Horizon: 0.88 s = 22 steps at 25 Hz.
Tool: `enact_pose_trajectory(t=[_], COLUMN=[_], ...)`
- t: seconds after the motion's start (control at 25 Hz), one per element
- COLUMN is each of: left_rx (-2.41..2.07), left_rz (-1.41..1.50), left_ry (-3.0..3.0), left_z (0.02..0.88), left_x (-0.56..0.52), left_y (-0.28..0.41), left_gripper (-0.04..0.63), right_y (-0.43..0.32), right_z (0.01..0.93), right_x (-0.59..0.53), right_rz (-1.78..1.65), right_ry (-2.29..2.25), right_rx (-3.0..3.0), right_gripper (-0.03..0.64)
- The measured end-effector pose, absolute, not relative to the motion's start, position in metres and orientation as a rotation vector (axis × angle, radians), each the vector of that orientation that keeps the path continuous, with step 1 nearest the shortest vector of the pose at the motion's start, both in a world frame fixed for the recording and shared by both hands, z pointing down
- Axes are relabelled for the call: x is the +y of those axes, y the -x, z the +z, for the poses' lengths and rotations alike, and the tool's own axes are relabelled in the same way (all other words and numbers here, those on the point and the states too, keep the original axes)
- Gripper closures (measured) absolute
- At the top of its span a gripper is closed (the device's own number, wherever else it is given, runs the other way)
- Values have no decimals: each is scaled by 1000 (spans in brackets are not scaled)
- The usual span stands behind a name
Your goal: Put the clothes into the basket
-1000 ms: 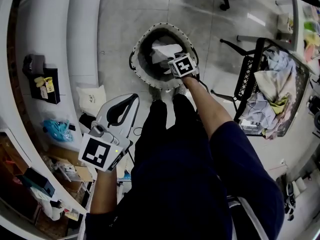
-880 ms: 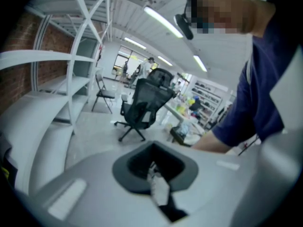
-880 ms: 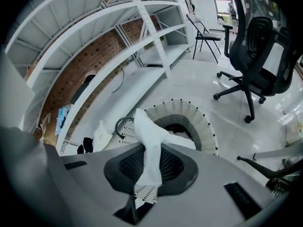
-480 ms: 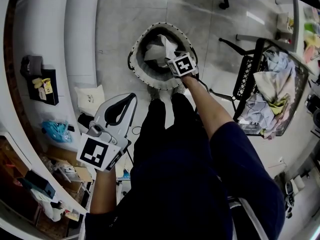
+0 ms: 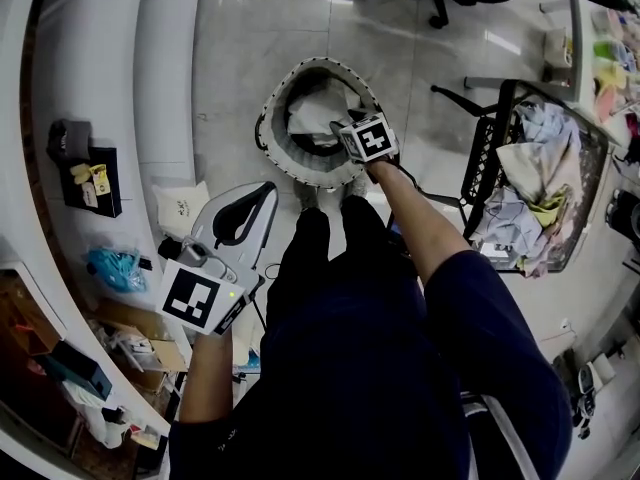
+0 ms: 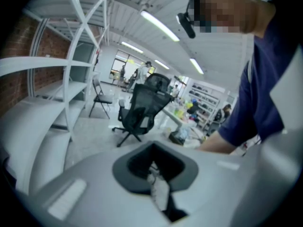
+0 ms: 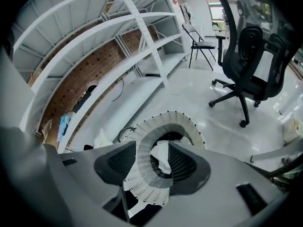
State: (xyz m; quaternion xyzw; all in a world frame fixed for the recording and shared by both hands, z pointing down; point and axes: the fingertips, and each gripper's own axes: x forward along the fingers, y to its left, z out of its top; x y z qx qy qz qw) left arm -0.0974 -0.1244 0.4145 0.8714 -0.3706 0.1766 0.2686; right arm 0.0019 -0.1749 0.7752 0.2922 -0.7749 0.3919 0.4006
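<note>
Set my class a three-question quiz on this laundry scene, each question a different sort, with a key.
1. True or false: the right tool grips a garment.
2. Where does the white garment lie? A in the round basket; B on the floor; C on a shelf.
3. Fill in: the crate holding the remaining clothes is coloured ____.
Key: 1 false, its jaws have just been opening, with nothing between them; 2 A; 3 black.
</note>
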Motion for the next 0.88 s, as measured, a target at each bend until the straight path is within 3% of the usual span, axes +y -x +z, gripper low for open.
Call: enact_pose_trajectory(t=[0.12, 0.44, 0.88], left_rx=[-999, -996, -1013], left_rz=[465, 426, 387], left_ry=[-2371, -2441, -2503], left_z=[407, 383, 356], left_x=[-124, -120, -105], left_y=[94, 83, 65], left_gripper=[591, 591, 591], right_y=[-3, 1, 8], right_z=[752, 651, 510], right_x=[-173, -177, -173], right_rz=[987, 930, 818], right_ry=[-746, -771, -803], right_rx=[-2006, -2239, -2530], right_gripper=[422, 559, 598])
